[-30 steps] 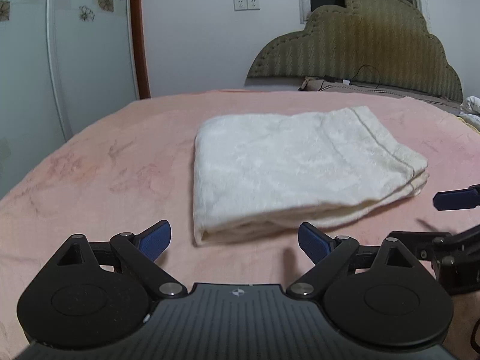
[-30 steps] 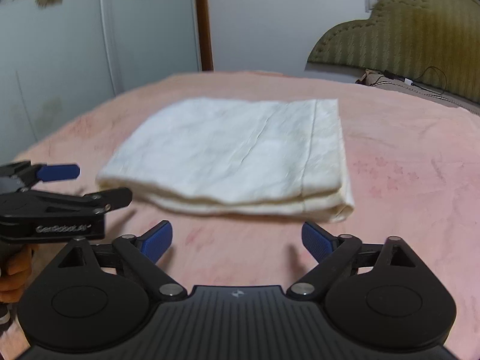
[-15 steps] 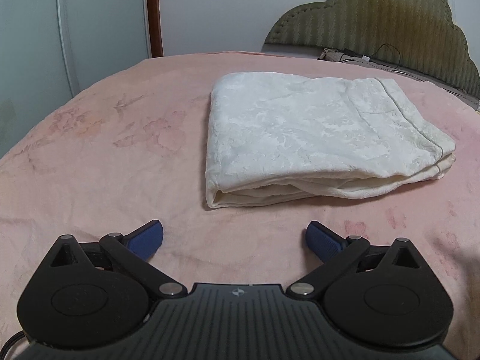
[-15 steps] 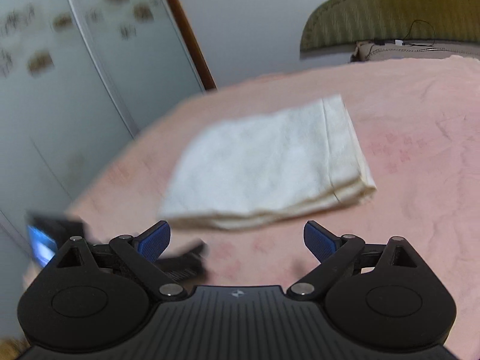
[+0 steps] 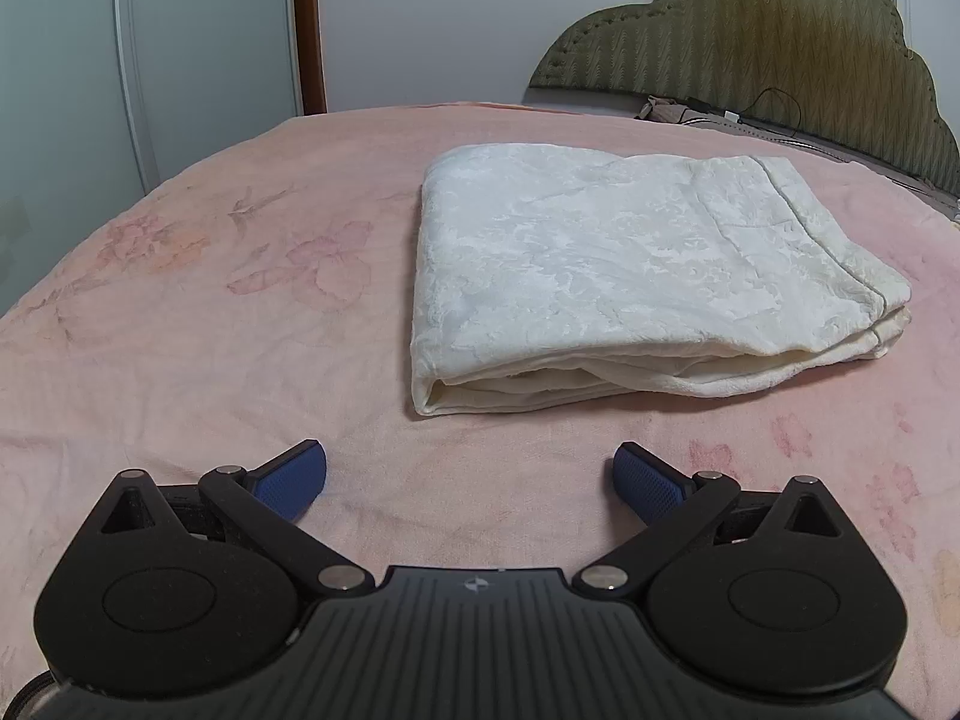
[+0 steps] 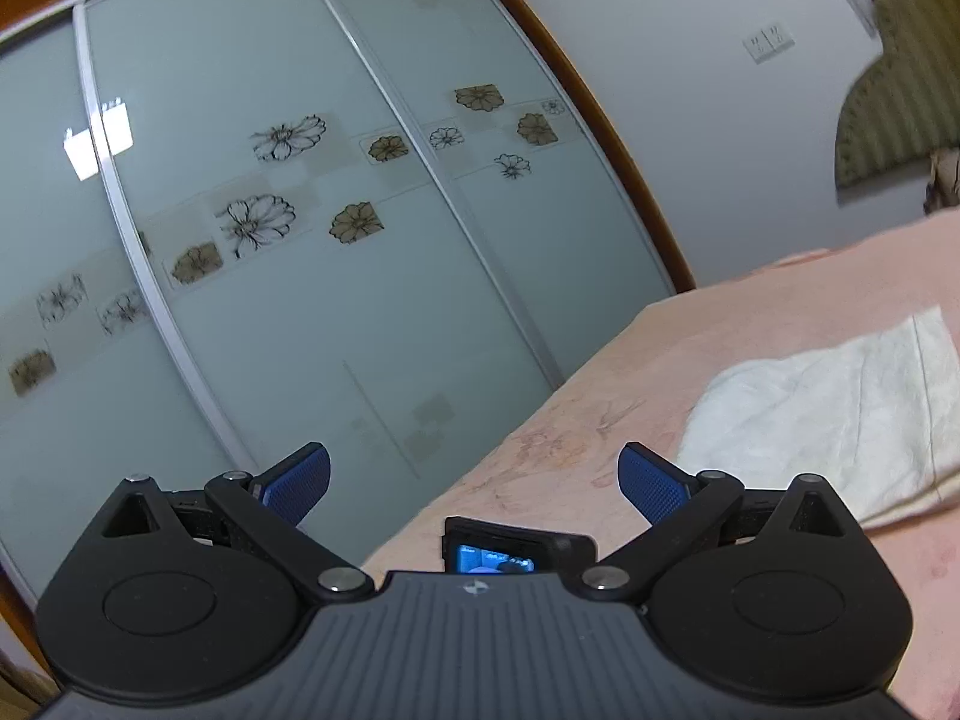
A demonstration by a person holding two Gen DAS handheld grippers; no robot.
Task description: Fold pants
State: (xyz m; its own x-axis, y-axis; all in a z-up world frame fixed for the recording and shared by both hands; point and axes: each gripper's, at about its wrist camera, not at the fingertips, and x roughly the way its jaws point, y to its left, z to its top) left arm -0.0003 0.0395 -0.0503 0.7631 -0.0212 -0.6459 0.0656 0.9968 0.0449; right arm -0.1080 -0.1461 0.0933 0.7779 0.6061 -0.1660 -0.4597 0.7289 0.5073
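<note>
Pants (image 5: 636,276): cream-white, folded into a layered rectangle, lying flat on the pink floral bedspread (image 5: 198,324), folded edge at their left, open layers toward the camera. Left gripper (image 5: 469,480): jaws spread wide, holding nothing, positioned near the front edge of the pants and apart from them. Right gripper (image 6: 474,483): jaws likewise released and empty, tilted away toward the sliding wardrobe doors (image 6: 288,228); pants (image 6: 840,414) appear at its right, well apart. A small lit screen (image 6: 495,558) shows just beyond its body. Padded headboard (image 5: 738,42) stands behind the bed
</note>
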